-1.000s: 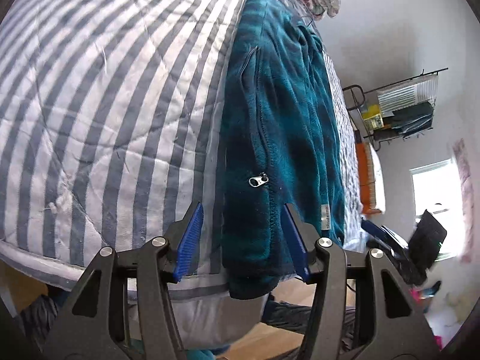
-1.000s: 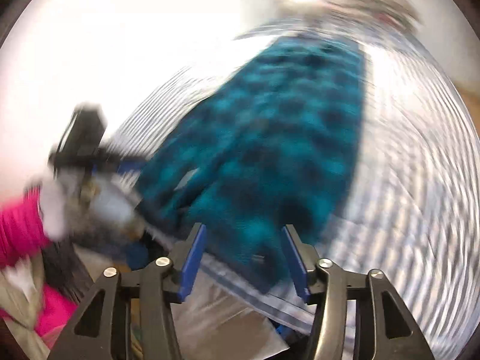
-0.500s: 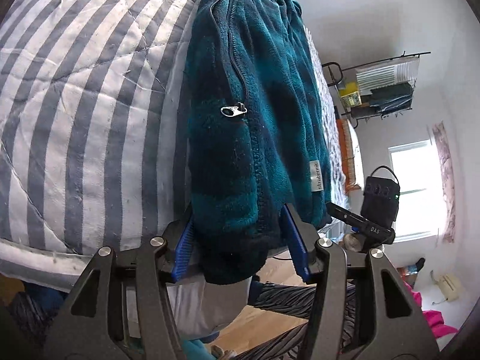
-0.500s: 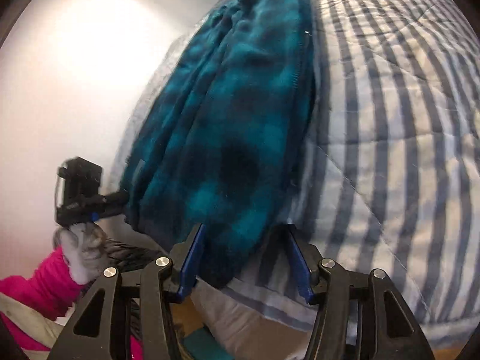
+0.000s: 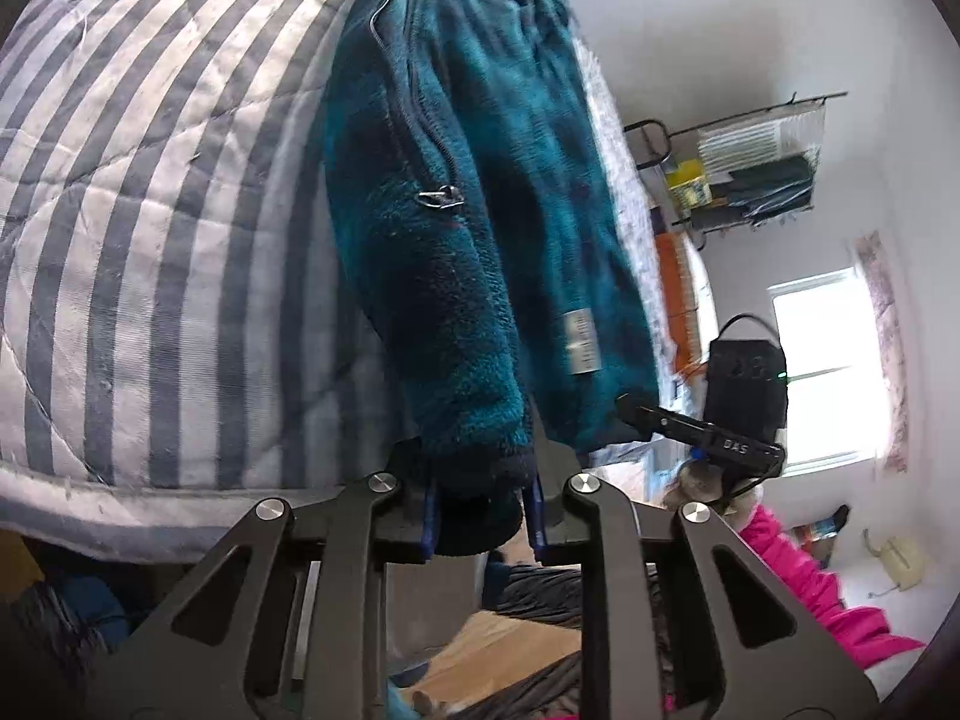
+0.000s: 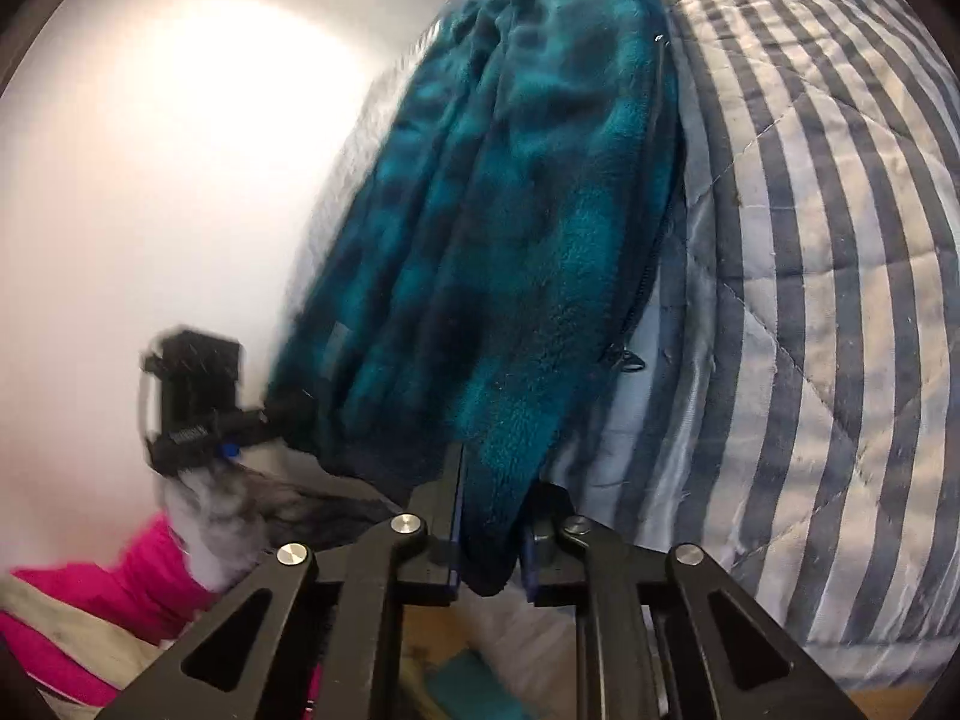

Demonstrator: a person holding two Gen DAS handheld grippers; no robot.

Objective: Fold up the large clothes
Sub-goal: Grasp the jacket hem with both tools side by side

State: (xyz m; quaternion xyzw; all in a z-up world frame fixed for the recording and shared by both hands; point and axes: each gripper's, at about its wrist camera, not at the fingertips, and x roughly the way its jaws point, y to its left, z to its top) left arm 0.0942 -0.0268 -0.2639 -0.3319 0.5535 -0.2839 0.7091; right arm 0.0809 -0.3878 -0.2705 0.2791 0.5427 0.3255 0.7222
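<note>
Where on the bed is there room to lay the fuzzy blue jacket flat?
The free patch is the striped quilt beside the teal fleece jacket, on its zipper side; the right wrist view shows the same bare stripes. The bed's near edge is crowded: the left gripper and right gripper are both closing on the hem.

Home bedroom: striped quilted bed point(image 5: 150, 252)
</note>
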